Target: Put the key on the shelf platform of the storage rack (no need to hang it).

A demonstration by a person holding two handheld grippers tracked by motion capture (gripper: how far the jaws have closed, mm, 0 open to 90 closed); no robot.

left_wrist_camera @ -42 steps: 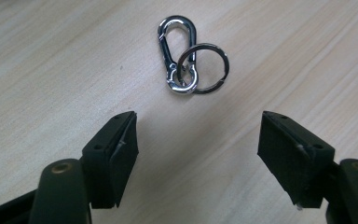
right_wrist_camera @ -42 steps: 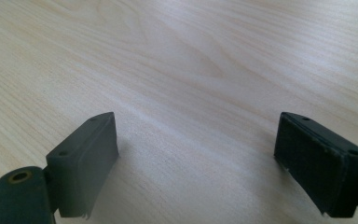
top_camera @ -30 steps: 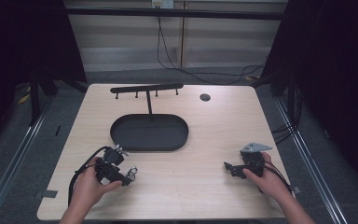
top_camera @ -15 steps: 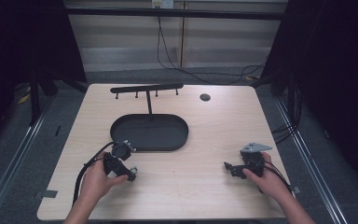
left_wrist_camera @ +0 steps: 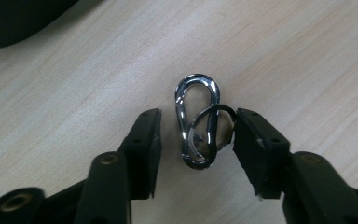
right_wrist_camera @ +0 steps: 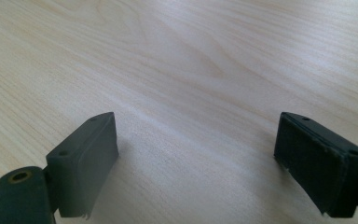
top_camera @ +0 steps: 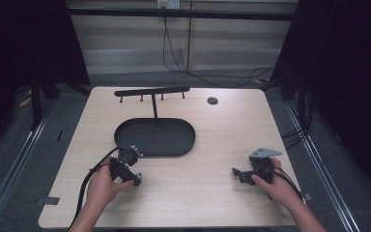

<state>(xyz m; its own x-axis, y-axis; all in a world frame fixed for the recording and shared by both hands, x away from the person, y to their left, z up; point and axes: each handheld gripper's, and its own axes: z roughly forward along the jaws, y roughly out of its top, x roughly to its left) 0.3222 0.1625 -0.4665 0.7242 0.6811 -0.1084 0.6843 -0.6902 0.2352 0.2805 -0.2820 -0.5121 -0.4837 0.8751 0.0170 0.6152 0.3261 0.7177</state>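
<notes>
Left gripper (left_wrist_camera: 193, 135) is pointed down at the wooden table (top_camera: 207, 193), its jaws standing on either side of a chrome carabiner (left_wrist_camera: 197, 122) that lies flat on the wood. The jaws have just been closing and now bracket the clip: the right-hand pad in the left gripper view meets the dark ring (left_wrist_camera: 216, 126) threaded through the carabiner, while the left-hand pad stays just clear of the metal with a strip of bare wood between, so no firm clamp yet. The carabiner's rounded top reaches slightly beyond the jaw tips; its lower end sits level with the middle of the pads. In the high view the left gripper (top_camera: 134, 178) sits in the person's left hand (top_camera: 102, 186), cable looping off to the near-left edge. Just beyond that gripper, close to its top end, is the black oval tray (top_camera: 155, 137); a dark corner of it appears at the upper left in the left gripper view, well apart from the clip. Behind the tray stands a black T-shaped hook rack (top_camera: 152, 92), and further back right a small dark round disc (top_camera: 212, 100). Nothing lies between the jaws and the clip. Right gripper (top_camera: 237, 172), held in the right hand (top_camera: 275, 186) well apart on the other side of the table, rests low over bare wood with its jaws spread wide and nothing between them.
</notes>
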